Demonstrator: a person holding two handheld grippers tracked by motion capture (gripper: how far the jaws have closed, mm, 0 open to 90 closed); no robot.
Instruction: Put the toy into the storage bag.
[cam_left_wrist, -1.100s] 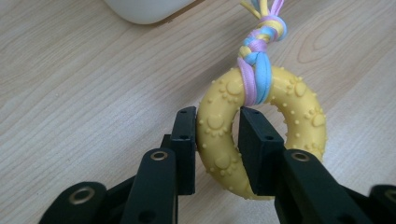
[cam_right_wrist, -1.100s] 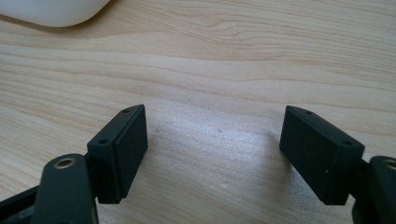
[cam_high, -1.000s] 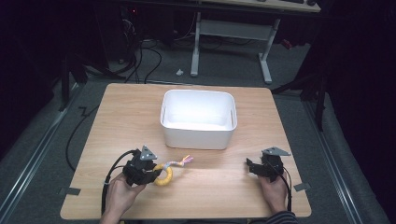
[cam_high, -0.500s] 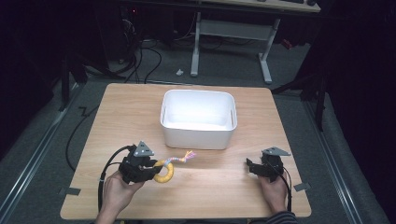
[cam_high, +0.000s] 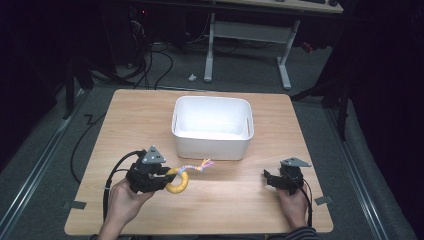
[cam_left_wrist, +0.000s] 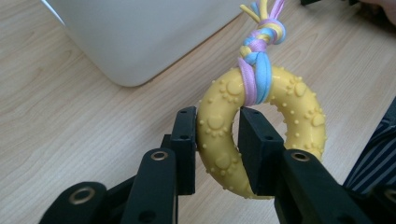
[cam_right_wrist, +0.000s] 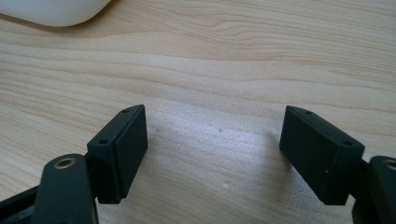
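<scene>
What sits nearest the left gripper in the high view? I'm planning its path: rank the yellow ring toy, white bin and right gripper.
1. Yellow ring toy: clamped in the left gripper.
2. White bin: beyond it, mid-table.
3. Right gripper: across the table, near edge.

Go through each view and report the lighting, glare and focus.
High view: bright wooden table, dark surroundings, white bin interior washed out. Left gripper view: evenly lit, yellow ring toy sharp, jaw bases soft. Right gripper view: soft glare on wood between the open jaws, near parts blurred.
</scene>
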